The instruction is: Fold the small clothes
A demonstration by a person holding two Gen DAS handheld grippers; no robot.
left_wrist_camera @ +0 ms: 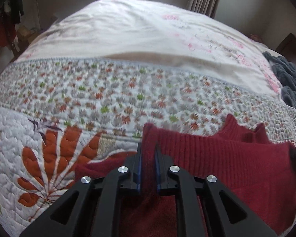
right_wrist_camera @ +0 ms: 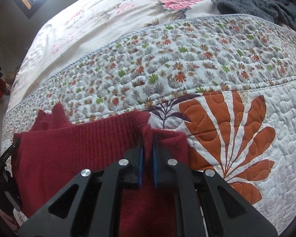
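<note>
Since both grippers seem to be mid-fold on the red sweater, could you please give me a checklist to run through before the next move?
1. Left gripper clamped on the red sweater: ok, knit fills the gap between its jaws.
2. Right gripper clamped on the sweater: ok, a fold of knit sits between its jaws.
3. Landing area on the quilt beyond the sweater free of clutter: ok.
4. Grey blanket clear of the fold: ok, far off.
5. Held edge even between the grippers: cannot tell.
6. Lower half lying flat: cannot tell, hidden beneath the grippers.
</note>
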